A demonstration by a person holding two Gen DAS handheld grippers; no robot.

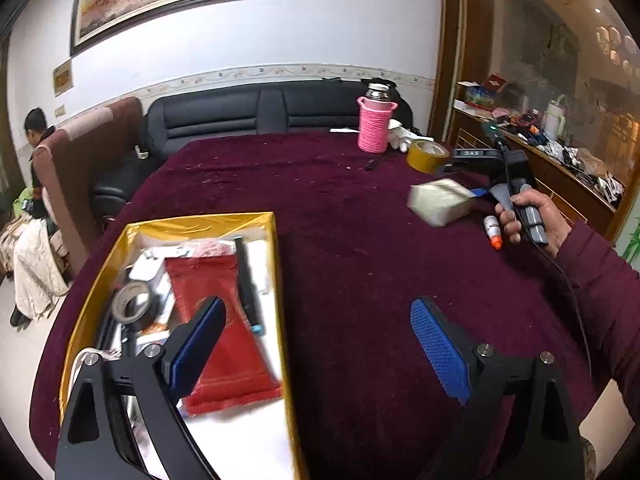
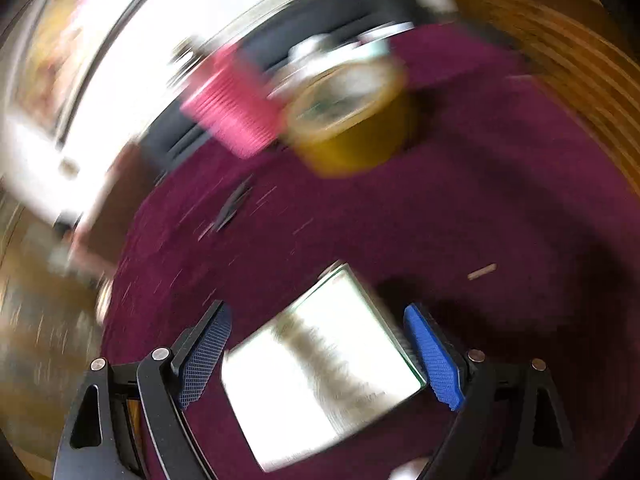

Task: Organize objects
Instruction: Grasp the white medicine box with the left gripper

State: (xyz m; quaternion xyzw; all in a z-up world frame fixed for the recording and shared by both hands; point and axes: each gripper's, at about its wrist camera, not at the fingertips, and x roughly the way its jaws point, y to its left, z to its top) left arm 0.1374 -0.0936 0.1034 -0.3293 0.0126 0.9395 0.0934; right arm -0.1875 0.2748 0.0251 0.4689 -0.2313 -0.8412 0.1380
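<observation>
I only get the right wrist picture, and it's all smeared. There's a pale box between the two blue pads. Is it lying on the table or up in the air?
Observer: In the left wrist view the pale box seems lifted off the table, gripped by the right claw.
Operator: Is there anywhere to put it?
Observer: Yes, an open gold-lined box sits on the table's left side, already holding a red pouch and a tape roll.
Operator: And the other claw?
Observer: The left claw is open and empty, over the gold box's right edge.
</observation>
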